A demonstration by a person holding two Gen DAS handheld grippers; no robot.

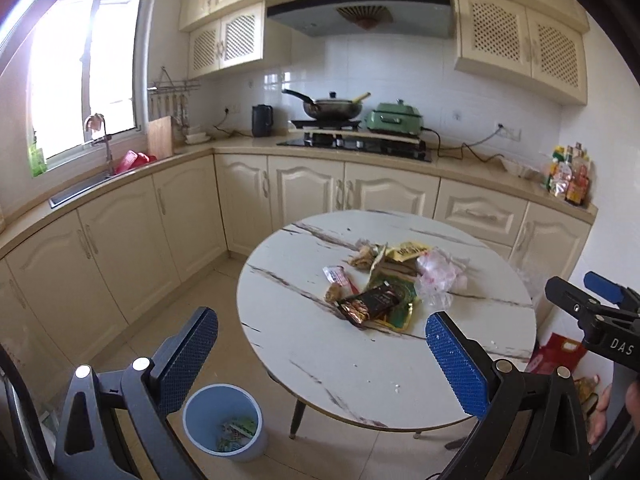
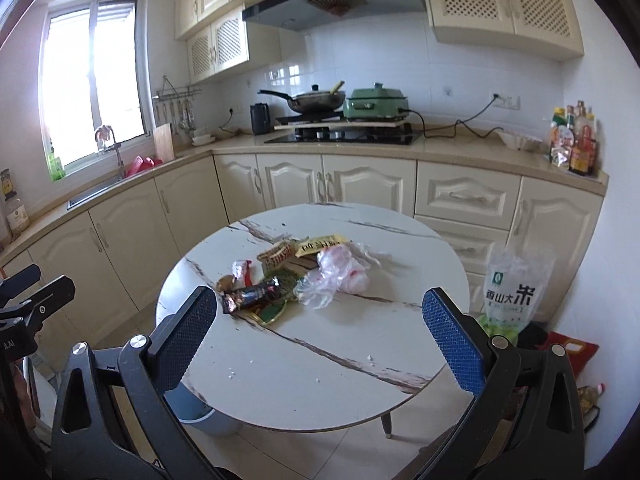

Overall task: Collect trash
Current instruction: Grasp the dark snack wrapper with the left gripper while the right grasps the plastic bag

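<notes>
A heap of trash lies on the round white marble table (image 1: 360, 368) (image 2: 320, 368): a dark brown wrapper (image 1: 370, 304) (image 2: 252, 293), a green-gold packet (image 1: 400, 308), a yellow packet (image 1: 408, 251) (image 2: 322, 245), a red-white wrapper (image 1: 339, 276) (image 2: 242, 270) and crumpled clear plastic (image 1: 438, 276) (image 2: 340, 272). A blue bin (image 1: 225, 422) with some scraps inside stands on the floor at the table's near left; it is mostly hidden under the table edge (image 2: 208, 420) in the right wrist view. My left gripper (image 1: 322, 354) is open and empty, short of the heap. My right gripper (image 2: 320, 346) is also open and empty, above the near table.
Cream cabinets and a beige counter (image 1: 240, 148) wrap the room, with a sink (image 1: 80, 188), a kettle (image 1: 262, 120), a wok (image 1: 332, 106) on the stove and bottles (image 1: 568, 176). A rice bag (image 2: 516, 284) and a red bag (image 2: 572, 354) stand right of the table.
</notes>
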